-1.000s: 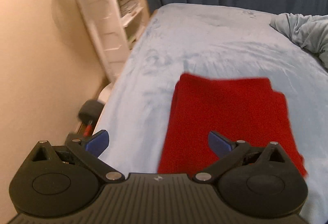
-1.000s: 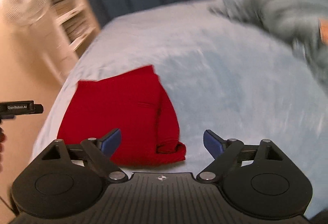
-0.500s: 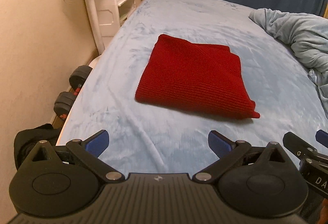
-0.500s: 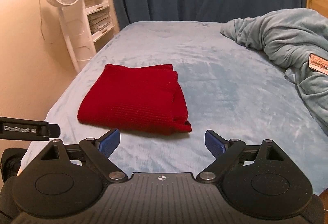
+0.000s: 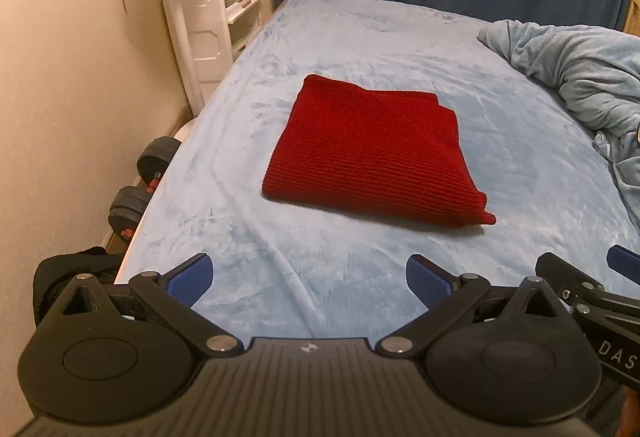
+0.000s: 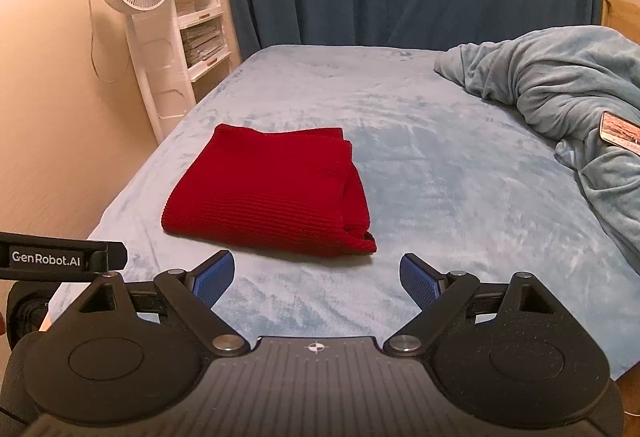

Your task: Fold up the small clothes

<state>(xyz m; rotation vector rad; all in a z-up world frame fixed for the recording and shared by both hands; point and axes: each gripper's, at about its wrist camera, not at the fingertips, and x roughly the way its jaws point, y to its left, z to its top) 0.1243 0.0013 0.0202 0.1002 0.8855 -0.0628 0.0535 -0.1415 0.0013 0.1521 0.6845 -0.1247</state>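
While folded red knit [image 5: 372,157] lies on bed [image 5: 304,269], both grippers gape.

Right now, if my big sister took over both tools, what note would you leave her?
Left tool: open, nothing in it, above the near edge of the bed.
Right tool: open, nothing in it, beside the left one and short of the cloth.
Red knit garment: lies flat on the blue bed cover as a neat rectangle, clear of both tools. One small corner pokes out at the near right.
Done: the red piece looks folded.
Left: maybe tuck in that corner. No other small clothes show; only a crumpled blue blanket sits on the right.
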